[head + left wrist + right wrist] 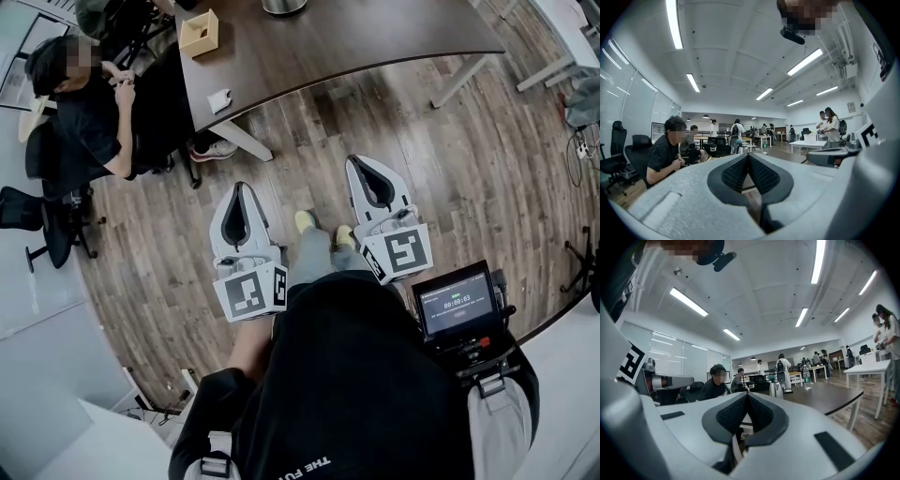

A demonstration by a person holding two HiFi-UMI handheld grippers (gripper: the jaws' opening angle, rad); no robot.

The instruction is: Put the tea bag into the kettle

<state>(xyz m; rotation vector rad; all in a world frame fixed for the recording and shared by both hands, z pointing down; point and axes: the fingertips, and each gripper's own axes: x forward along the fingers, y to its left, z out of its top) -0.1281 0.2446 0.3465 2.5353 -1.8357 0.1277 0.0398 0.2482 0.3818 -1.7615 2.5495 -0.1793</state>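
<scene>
- left tongs point(240, 190): jaws pressed together with the tips meeting, nothing between them; held low above the floor point(469, 169).
- right tongs point(362, 161): jaws likewise together, empty.
- small white packet point(218, 100), probably the tea bag: on the tabletop point(375, 37) at its near edge, ahead of both and to the left; left tongs nearer.
- kettle point(284, 6): partly cropped, beyond the packet.
</scene>
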